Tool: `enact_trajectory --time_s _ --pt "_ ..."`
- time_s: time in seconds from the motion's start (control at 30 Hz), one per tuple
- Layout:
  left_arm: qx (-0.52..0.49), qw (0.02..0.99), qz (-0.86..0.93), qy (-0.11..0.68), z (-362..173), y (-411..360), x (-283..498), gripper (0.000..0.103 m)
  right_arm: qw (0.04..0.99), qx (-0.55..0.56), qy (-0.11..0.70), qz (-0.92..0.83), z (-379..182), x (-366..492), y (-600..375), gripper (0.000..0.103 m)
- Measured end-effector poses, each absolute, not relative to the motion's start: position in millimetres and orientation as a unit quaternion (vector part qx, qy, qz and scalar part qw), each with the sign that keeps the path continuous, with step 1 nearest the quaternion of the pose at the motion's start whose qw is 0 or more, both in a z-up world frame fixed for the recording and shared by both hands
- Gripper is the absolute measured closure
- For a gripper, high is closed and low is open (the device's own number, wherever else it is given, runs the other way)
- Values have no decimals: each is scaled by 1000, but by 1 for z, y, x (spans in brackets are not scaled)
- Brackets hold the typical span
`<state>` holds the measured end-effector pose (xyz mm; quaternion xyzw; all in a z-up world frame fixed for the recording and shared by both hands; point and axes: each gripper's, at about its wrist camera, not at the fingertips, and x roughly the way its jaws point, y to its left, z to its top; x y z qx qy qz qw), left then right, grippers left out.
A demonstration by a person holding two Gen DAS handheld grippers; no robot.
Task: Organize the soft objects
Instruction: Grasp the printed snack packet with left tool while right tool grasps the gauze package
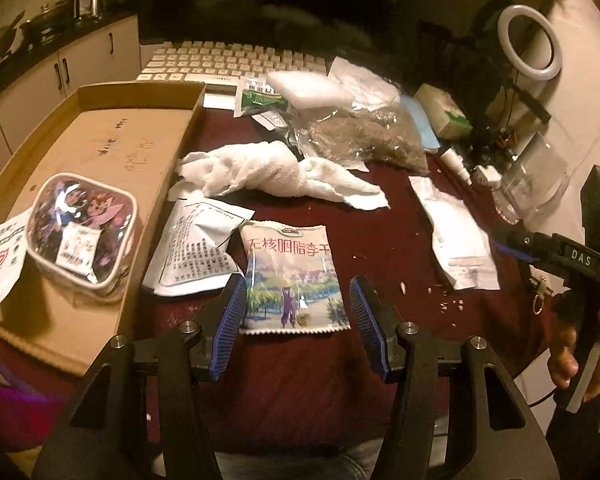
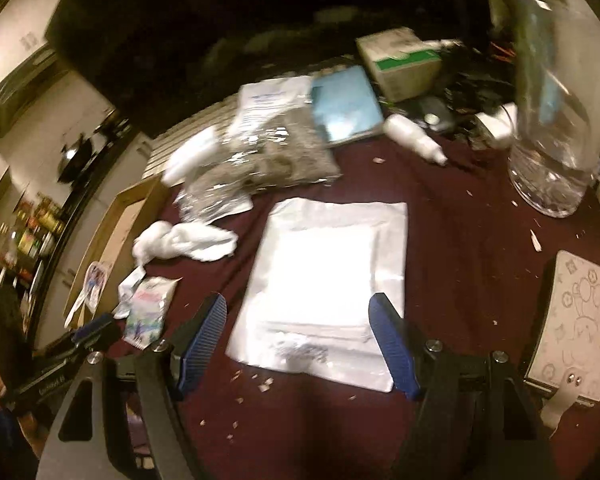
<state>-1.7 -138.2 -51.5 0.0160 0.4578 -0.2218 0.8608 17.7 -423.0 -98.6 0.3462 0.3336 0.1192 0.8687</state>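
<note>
A flat printed snack pouch with a landscape picture (image 1: 293, 280) lies on the dark red cloth-covered worktop (image 1: 384, 248), its near end between the blue ribbed fingers (image 1: 232, 312) of the left gripper (image 1: 298, 316), which stand apart and clear of it. Beyond it lies a crumpled white cloth (image 1: 268, 172). To the left, a shallow brown cardboard tray (image 1: 140, 128) holds a clear zip pouch of printed items (image 1: 80, 228). The right gripper (image 2: 300, 332) hangs with its fingers apart over a flat white plastic packet (image 2: 324, 272), not pressing it. A clear glass vase (image 2: 556, 120) stands at far right.
</note>
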Motion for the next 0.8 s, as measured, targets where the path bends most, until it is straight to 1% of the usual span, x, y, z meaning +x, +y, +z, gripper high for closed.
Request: enact_trajectory --time_s 0.13,0.2,0.23,0.27,0.4,0.53,0.6,0.63,0.67,0.7,0.77,0.8 --pt "33 859 -208 466 -59 -144 10 49 865 336 359 98 -107 33 -420 29" --pt "28 856 -208 472 -62 -144 15 49 864 329 369 93 -109 41 -416 28" --pt "26 855 -209 475 -64 -145 16 49 866 325 371 87 -109 43 -414 25" --pt "27 852 -208 479 -66 -146 18 49 869 318 370 83 -107 46 -411 22" --pt "39 846 -208 490 -76 -153 22 49 883 268 381 59 -100 57 -391 21" --pt "54 849 -201 485 -78 -160 28 49 896 218 385 30 -98 63 -377 19" --pt "54 850 -199 485 -78 -161 31 49 898 219 381 24 -99 62 -378 20" --pt "58 851 -199 483 -77 -161 31 56 899 217 380 24 -100 61 -378 21" --pt "68 855 -195 475 -76 -161 28 66 900 214 380 24 -101 60 -379 23" --pt "69 858 -195 471 -75 -161 27 68 901 212 379 24 -101 58 -379 25" --pt "63 857 -205 468 -74 -159 22 75 903 205 377 21 -101 52 -376 35" --pt "60 855 -212 469 -74 -158 19 77 906 196 374 18 -100 50 -373 37"
